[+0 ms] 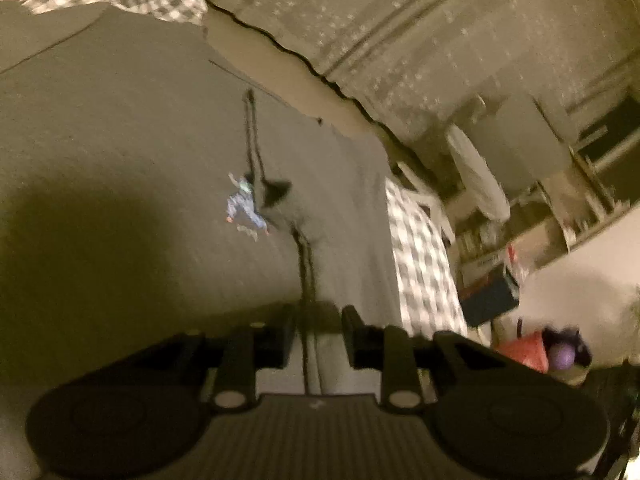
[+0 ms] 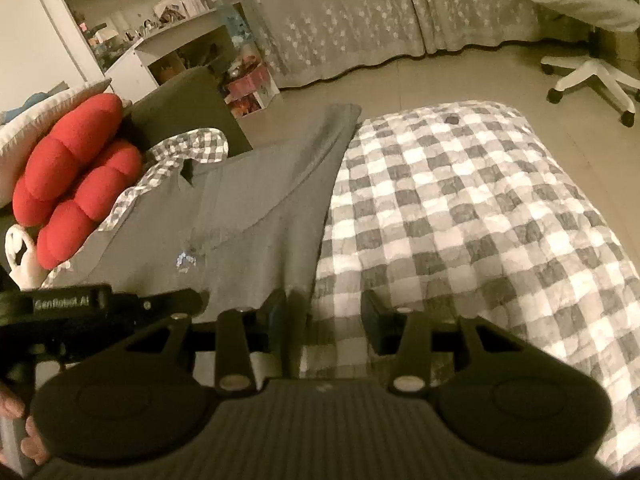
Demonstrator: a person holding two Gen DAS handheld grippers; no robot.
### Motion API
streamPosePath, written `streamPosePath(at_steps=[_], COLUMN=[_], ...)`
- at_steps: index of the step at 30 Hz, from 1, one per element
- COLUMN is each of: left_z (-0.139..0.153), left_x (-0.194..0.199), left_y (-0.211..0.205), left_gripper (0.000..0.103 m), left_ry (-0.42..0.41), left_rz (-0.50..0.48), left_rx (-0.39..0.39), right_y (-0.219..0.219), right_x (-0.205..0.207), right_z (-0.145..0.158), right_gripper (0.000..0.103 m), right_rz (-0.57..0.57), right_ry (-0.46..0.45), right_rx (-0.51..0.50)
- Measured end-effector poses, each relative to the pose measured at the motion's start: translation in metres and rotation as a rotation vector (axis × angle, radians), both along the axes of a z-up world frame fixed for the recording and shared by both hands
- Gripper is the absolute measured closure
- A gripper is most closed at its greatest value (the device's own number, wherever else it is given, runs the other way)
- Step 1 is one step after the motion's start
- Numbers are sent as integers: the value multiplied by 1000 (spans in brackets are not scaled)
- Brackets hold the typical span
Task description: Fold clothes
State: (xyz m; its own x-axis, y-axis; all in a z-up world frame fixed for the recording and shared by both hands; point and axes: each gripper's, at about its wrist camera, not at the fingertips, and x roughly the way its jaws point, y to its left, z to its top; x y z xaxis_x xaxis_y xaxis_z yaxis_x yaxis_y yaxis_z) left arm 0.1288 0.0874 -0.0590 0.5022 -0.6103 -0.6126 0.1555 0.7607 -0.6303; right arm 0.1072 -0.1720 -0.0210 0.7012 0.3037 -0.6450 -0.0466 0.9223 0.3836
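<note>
Although the left wrist view is blurred and tilted, it shows a grey garment (image 1: 168, 128) with a small printed figure (image 1: 245, 208) and dark drawstrings (image 1: 252, 136) spread over the bed, reaching to the bed's edge where the checked quilt (image 1: 424, 256) shows beside it. The left hand-held gripper (image 1: 318, 334) has its jaws parted with a gap between them; a drawstring and the grey cloth run through that gap, but whether the pads touch the fabric cannot be told.

In the right wrist view, the same garment (image 2: 240, 216) lies along the left part of the bed, one long panel stretching toward the bed's far edge, with the quilt (image 2: 460, 208) bare to its right and a red cushion (image 2: 76, 176) at the bed's left edge. The right hand-held gripper (image 2: 324, 320) is released, jaws apart, at the garment's near hem where it meets the quilt, gripping nothing visible.

Judging from this, the garment is laid out but no clear fold appears finished; most of the folding seems left.
</note>
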Motion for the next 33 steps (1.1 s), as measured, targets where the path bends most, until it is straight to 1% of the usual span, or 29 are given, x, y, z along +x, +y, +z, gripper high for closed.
streamPosePath(at_steps=[4,11,13,14,15,19,24,29,31,33], left_z=[2,2,3,4,5,9,6,3,1,-3], left_x=[-10,-32,-39,-42,-45,-56,-54,-53,-54,-56], left_y=[-3,-8,-9,-10,-10,-13,-8,-4,-5,-6], left_gripper=[77,77,81,86,101,101,100,99,94,93], left_ry=[2,44,54,52,50,45,80,116,139,166], left_rz=[-65,-159,-182,-185,-188,-198,-197,-199,-228,-255], left_rx=[29,36,41,55,68,118,113,105,81,58], right_y=[-1,-11,-15,-17,-19,-23,-25,-19,-17,-16], right_x=[-4,-15,-19,-21,-23,-29,-33,-30,-30,-31], right_z=[2,5,6,6,7,10,12,10,10,11], right_gripper=[58,58,58,58,58,58,58,58,58,58], right_rz=[5,0,-7,-11,-15,-26,-21,10,17,16], right_ry=[23,77,89,94,98,106,109,128,135,141], right_rx=[-1,32,46,52,56,67,86,113,113,106])
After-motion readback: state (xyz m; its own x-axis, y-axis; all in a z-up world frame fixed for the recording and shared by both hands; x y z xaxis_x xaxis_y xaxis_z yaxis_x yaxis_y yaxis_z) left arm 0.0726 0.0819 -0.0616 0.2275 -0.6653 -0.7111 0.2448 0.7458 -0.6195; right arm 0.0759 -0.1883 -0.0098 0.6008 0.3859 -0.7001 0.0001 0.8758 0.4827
